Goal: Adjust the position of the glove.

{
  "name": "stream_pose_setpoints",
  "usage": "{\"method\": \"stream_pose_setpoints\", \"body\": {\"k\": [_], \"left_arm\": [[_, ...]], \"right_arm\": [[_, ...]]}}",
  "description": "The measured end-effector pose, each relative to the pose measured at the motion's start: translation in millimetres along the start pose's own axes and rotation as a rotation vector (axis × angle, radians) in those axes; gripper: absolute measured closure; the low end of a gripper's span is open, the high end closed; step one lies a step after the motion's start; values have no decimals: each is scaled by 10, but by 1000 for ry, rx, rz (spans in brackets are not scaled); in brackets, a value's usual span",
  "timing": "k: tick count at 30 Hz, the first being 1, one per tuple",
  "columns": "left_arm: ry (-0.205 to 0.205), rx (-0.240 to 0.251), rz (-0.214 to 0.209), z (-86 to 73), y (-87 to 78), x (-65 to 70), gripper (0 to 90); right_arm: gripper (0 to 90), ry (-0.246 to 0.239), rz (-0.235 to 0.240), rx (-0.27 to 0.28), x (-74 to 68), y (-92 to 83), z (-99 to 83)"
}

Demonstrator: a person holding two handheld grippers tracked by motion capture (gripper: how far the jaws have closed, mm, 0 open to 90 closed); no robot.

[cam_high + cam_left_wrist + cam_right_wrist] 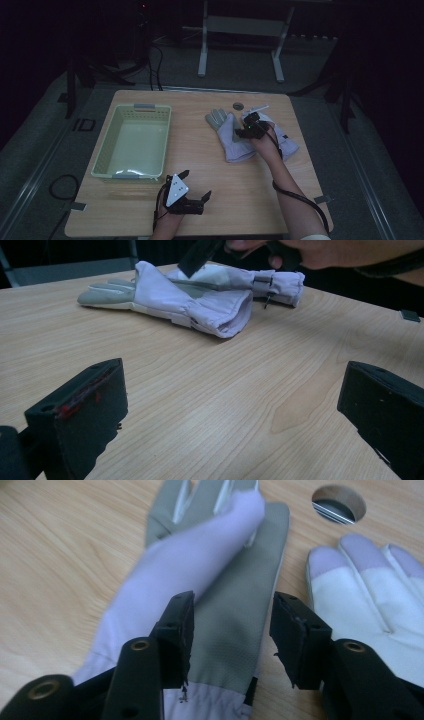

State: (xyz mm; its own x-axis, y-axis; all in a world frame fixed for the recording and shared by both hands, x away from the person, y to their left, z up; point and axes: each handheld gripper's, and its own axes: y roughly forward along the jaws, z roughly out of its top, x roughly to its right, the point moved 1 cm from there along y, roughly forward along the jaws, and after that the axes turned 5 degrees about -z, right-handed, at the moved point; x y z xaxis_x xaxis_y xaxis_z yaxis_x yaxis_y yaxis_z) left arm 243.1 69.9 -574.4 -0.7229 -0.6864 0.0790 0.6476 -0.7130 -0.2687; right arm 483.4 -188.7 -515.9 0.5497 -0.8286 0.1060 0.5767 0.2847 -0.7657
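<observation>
Black jaws of the right gripper (230,640) stand parted, astride the left glove (220,595) (grey palm up, not yet pinched), whose long axis runs near-to-far on the counter (240,200); the open left gripper (192,187) rests well apart.

A light wooden table (240,200) has broad bare stretches along its near edge and down the middle. A pale green perforated plastic basket (107,145) blocks the left side, its walls standing up from the surface. Right of centre, two pale lilac and grey fabric work gloves lie flat and low: the left glove (227,137) and, just beside it, the right glove (370,600). A small round grommet hole (238,105) sits near the far edge behind them. The right gripper (230,630) hangs over the left glove, jaws apart. The left gripper (192,187) occupies the near edge, with open tabletop between it and the gloves.
</observation>
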Motion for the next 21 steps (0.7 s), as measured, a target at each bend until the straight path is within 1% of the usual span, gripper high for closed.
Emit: {"method": "stream_pose_setpoints", "body": {"k": [4, 5, 6, 8, 9, 11, 12, 15, 16, 18, 19, 20, 21], "left_arm": [[0, 0, -1, 0, 0, 0, 0], [0, 0, -1, 0, 0, 0, 0], [-1, 1, -2, 0, 0, -1, 0], [-4, 1, -1, 0, 0, -2, 0], [-4, 1, -1, 0, 0, -2, 0], [-4, 1, -2, -1, -1, -3, 0], [-4, 1, -2, -1, -1, -2, 0], [-4, 1, -2, -1, -1, -1, 0], [-5, 0, -3, -1, 0, -2, 0], [-6, 0, -3, 0, 0, -3, 0], [-6, 0, -3, 0, 0, -3, 0], [-7, 0, -3, 0, -1, -5, 0], [-7, 0, -3, 0, -1, -5, 0]], "right_arm": [[510, 1, 2, -12, -2, 90, -29], [510, 1, 2, -12, -2, 90, -29], [487, -24, 10, -27, -33, 177, -60], [493, -49, 5, -42, -54, 245, -98], [493, -49, 5, -42, -54, 245, -98], [499, -40, 26, -32, -45, 291, -149], [513, -28, 39, -29, -32, 295, -160], [532, -22, 52, -25, -17, 298, -174], [557, -35, 59, -24, -16, 303, -175], [594, -42, 62, -28, -18, 304, -167], [594, -42, 62, -28, -18, 304, -167], [670, -37, 61, -36, -30, 303, -158], [670, -37, 61, -36, -30, 303, -158]]}}
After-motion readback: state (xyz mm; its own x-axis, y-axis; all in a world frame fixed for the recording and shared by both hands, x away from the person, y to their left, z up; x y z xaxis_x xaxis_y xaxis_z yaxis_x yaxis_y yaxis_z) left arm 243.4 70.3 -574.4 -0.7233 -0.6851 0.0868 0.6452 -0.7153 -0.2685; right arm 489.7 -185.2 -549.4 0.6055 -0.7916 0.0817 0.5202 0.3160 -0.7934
